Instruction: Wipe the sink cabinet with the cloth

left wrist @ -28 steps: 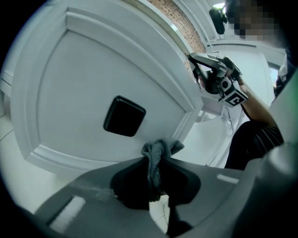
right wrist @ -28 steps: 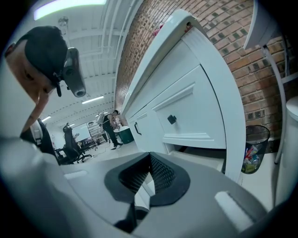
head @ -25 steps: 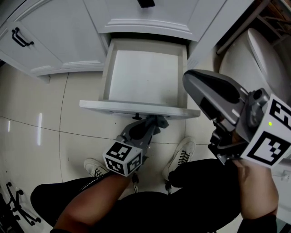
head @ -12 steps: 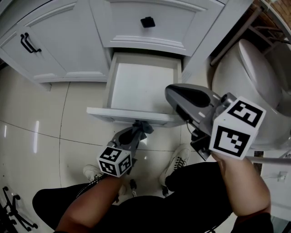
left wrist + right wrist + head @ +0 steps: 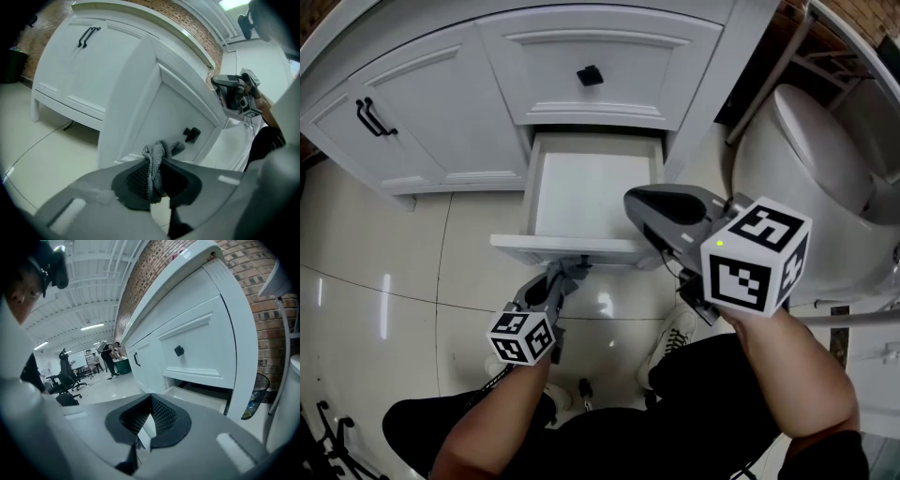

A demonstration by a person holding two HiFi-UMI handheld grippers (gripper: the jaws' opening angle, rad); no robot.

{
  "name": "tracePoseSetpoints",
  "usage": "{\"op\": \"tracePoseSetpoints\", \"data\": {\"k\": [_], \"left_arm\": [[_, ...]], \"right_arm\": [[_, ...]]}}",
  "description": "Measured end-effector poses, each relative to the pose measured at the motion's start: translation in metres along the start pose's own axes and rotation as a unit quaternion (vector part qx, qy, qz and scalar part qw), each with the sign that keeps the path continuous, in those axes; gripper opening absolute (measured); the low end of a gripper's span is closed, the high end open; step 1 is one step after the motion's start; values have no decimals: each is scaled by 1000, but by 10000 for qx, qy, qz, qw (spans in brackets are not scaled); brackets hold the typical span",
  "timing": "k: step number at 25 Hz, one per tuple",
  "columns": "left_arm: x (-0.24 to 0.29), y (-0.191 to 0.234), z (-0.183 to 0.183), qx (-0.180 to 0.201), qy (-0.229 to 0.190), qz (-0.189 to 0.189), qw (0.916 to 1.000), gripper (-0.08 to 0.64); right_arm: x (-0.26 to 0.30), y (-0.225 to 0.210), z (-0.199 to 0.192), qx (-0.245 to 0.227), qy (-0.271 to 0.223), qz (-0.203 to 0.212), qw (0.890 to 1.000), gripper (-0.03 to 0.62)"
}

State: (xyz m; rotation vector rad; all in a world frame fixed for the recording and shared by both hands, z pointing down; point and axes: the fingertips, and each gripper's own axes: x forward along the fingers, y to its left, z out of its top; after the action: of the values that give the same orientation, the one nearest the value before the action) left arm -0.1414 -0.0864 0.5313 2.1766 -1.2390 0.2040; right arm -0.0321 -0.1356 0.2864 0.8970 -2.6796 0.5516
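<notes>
Findings at this moment:

1. Left gripper (image 5: 152, 163): my 2 fingers are pinched on the grey cloth (image 5: 158, 157). A bunched tuft of it stands out past the fingertips, and the rest hangs between the pads.

2. Right gripper (image 5: 149, 398): fingers pressed together, with nothing between them. In the head view it hangs over the right front corner of the open drawer (image 5: 592, 192), clear of the cloth.

3. Sink cabinet (image 5: 609, 56): the lowest drawer is pulled out. Its front panel (image 5: 176, 110) faces my left fingers, and its dark knob (image 5: 191, 134) sits just right of the tuft.

4. Governing relation: the panel lies straight ahead of the left fingertips with the tuft leading, so the cloth would meet the panel first. The left gripper is plainly the nearer one. The panel's long axis runs left to right across my reach, so I judge a sideways sweep is called for.

5. Whether the tuft already touches the panel cannot be settled; it appears just short of it.
</notes>
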Motion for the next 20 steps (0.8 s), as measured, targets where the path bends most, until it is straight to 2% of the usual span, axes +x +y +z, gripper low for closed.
{"op": "tracePoseSetpoints", "data": {"k": [8, 15, 20], "left_arm": [[-23, 27, 7, -163, -134, 481, 9986, 40], [-41, 55, 18, -346, -339, 975, 9941, 40], [-46, 61, 21, -437, -383, 1101, 9922, 40]], "right_arm": [[-6, 13, 6, -2, -133, 115, 9998, 6], [-14, 21, 3, -47, -138, 218, 9997, 6], [-24, 14, 6, 37, -264, 153, 9995, 6]]}}
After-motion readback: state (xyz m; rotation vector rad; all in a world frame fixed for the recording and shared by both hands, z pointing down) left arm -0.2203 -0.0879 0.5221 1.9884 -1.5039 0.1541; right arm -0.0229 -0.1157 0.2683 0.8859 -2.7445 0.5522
